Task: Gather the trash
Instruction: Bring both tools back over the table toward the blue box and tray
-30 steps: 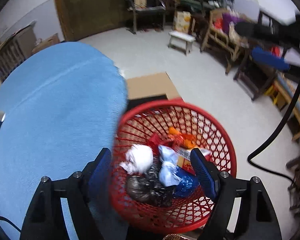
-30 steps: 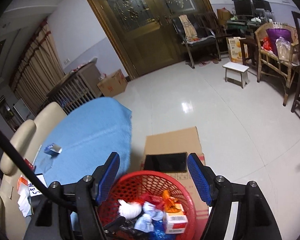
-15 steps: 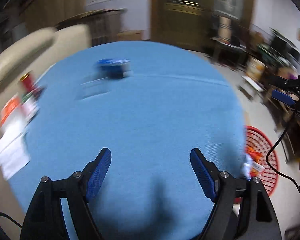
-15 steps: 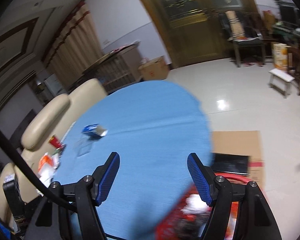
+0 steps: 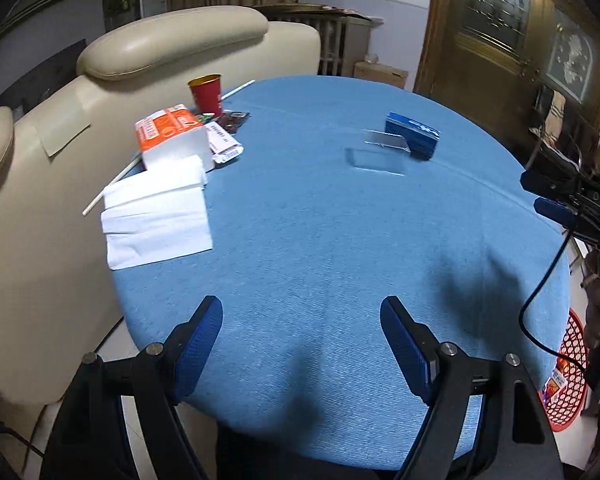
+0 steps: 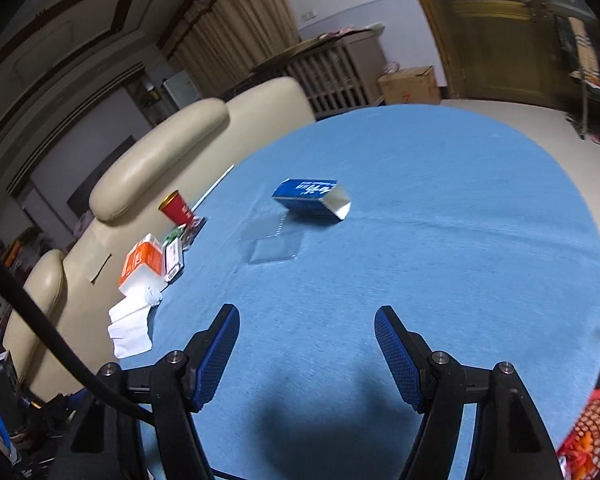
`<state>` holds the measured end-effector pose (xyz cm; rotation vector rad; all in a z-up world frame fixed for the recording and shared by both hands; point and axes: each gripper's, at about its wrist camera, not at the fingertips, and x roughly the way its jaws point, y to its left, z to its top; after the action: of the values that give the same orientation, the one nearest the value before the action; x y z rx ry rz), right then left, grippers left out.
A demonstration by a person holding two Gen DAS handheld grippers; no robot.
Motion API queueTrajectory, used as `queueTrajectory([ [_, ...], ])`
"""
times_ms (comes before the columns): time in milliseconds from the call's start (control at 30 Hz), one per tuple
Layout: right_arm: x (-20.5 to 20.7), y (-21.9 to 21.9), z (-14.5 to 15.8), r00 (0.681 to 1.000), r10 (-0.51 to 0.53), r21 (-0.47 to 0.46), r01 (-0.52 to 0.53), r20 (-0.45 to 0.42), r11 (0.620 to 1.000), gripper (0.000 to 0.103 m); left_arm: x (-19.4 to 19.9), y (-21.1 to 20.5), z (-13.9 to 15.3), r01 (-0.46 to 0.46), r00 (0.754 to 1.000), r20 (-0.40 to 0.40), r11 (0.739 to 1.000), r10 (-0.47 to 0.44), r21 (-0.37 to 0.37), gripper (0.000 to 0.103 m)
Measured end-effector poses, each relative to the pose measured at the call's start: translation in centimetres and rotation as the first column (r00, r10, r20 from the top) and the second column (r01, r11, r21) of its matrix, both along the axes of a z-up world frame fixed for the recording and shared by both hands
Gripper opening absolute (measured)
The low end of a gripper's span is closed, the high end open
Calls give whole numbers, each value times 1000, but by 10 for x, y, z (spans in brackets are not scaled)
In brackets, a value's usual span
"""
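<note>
Left gripper [image 5: 301, 344] stood wide open over the near edge of the round blue table [image 5: 340, 240], nothing between its blue pads [image 5: 404, 346] and nothing touched. Right gripper [image 6: 307, 354] likewise spread wide and empty, hovering above the same tabletop. A second ago both cameras looked down into the red basket [image 5: 568, 380] full of wrappers; half a second ago the views were swinging in blur across the cloth; now both had settled facing the table, with the basket pushed to the far right edge of each view, down on the floor beside the table. Remaining trash lay mid-table: a blue carton [image 6: 310, 200] on its side with one end torn open, and a clear plastic sleeve [image 6: 272, 240] lying flat just beside it, toward the grippers. At the table's left edge sat an orange-and-white tissue pack [image 5: 172, 136], loose white tissues [image 5: 156, 212] overhanging the rim, a red paper cup [image 5: 206, 94], a long white straw [image 6: 212, 190] and small printed packets [image 5: 226, 140]. Cream sofa [image 5: 160, 40] stood against that side. Room beyond: drawn curtains, a slatted cabinet, a cardboard box [image 6: 410, 84] by a carved wooden door [image 5: 500, 40], pale tiled floor.
</note>
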<state>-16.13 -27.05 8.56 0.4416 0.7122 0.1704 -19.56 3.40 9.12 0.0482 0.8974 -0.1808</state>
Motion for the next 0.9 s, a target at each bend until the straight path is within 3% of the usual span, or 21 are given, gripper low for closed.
queueTrajectory([
  [267,26,13,6,999,37,-23,-37,-3,999,74,6,10,3,-23,1000,7,1000,23,-6,82],
  [633,27,11,13,999,51,-62,-51,-6,997,74,12,17,4,-36,999,18,998,37,-42,82],
  [900,58,12,13,995,94,-198,-98,-31,975,74,25,18,-4,-23,1000,8,997,23,-78,82],
])
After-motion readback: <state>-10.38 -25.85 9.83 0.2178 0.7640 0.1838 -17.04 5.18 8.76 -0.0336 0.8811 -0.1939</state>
